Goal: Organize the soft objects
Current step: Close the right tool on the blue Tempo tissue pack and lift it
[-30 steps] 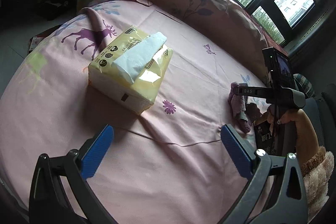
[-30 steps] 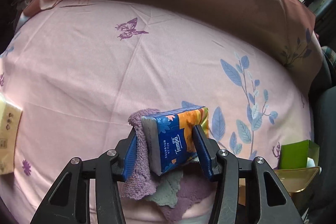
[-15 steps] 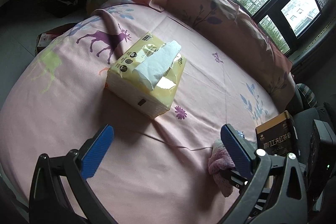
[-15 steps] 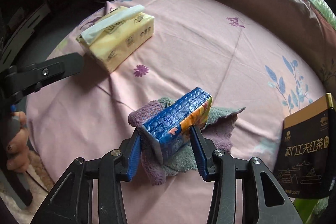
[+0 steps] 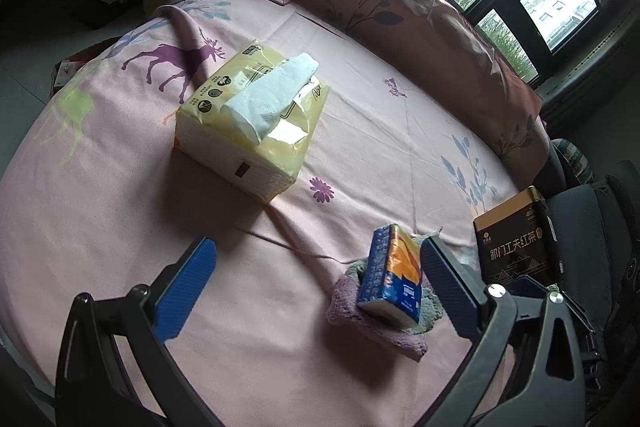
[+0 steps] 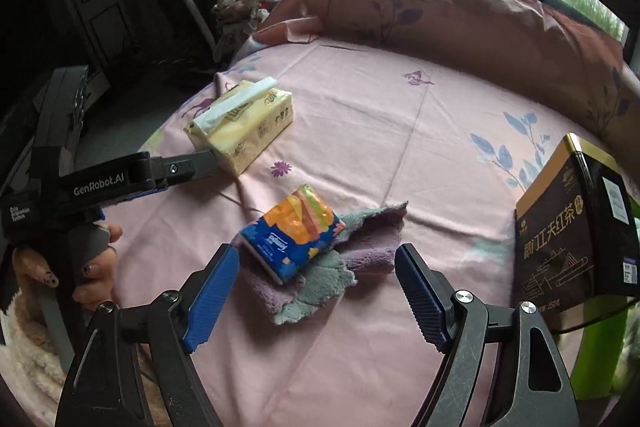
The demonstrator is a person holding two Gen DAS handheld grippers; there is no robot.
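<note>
— While my right gripper [image 6: 316,281] is opening its jaws, is anything between them?

— No, nothing; the blue tissue pack [image 6: 294,229] lies just beyond, on the purple cloth [image 6: 360,247].

— And my left gripper [image 5: 316,281]?

— Its jaws stand spread and empty. Farther off, the yellow tissue pack [image 5: 252,123] sits on the pink bedsheet [image 5: 400,131]; the black tea tin [image 6: 568,231] stands at the right.

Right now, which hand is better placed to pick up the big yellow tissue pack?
Left, probably. The left gripper is open, empty, and faces the yellow tissue pack directly. The right gripper is opening with nothing between its pads, and the small blue tissue packet on the cloth lies in front of it.
</note>
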